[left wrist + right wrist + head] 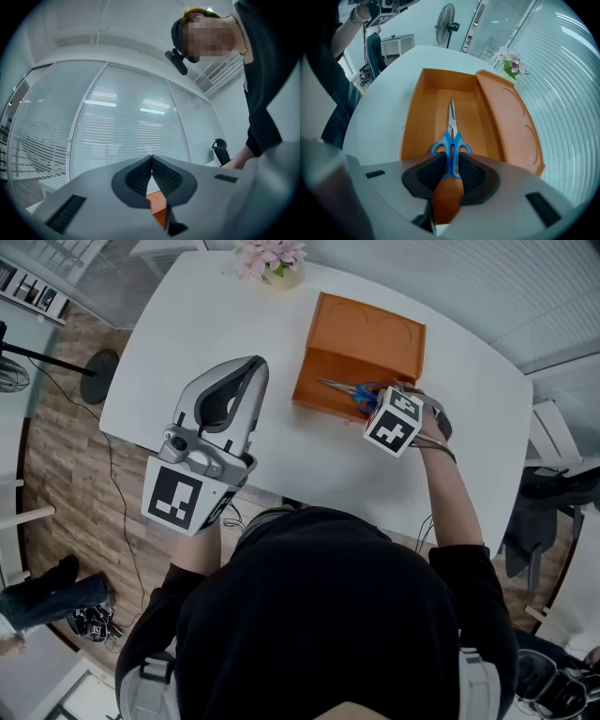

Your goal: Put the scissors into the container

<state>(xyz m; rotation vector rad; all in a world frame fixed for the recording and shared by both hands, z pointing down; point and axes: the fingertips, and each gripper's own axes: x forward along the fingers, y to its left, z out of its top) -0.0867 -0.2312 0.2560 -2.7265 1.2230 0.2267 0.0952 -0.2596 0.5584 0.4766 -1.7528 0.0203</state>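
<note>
In the left gripper view, the left gripper's (151, 161) two jaws meet at their tips, with nothing between the ribbed black pads (165, 176). Slatted window blinds (126, 126) fill the background.

In the right gripper view, the right gripper's (451, 171) two jaws are clamped on the blue plastic handles of the one pair of scissors (451, 139). The slim metal blades point along the inside of the single container (423, 112), a smooth, orange, rectangular box. Its flat lid (506, 117), rounded along one edge, lies open at the right. I cannot tell whether the blades touch the bottom.

In the head view, one white, round-cornered table (178, 334) carries the container. The scissors cross its near edge, and the left gripper hangs well apart to the left. One pot of pink flowers (270, 259) stands at the far edge.
</note>
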